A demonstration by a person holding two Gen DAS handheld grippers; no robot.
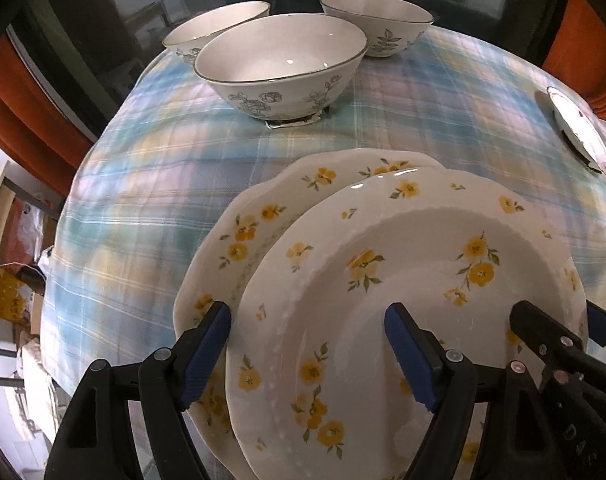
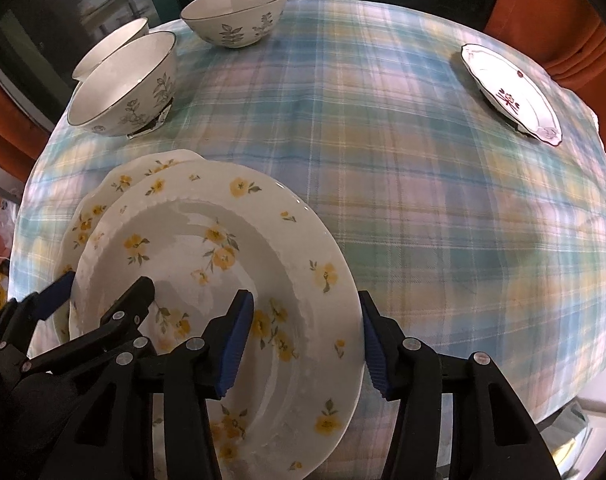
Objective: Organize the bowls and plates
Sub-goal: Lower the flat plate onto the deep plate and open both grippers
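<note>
Top plate: a white scalloped ceramic plate with yellow flowers, face up, lying on a larger plate; round, so no long axis to name.
Under plate: a larger white scalloped plate with the same yellow flowers, flat on the cloth, its rim showing beyond the top plate on the left and far sides.
Left gripper: black frame, blue pads, jaws spread wide across the left rim of the top plate, one pad outside the edge and one over the well; whether the pads touch the plate, cannot tell.
Right gripper: jaws equally wide across the right rim of the same plate, one pad over the well, one outside the edge; contact unclear.
Bowls: three white ceramic bowls with grey floral print and dark rims, upright, grouped at the far left of the table.
Small plate: a white plate with dark red flower motif, far right, well apart from the stack.
Surface: a pastel blue, yellow and pink plaid tablecloth.
</note>
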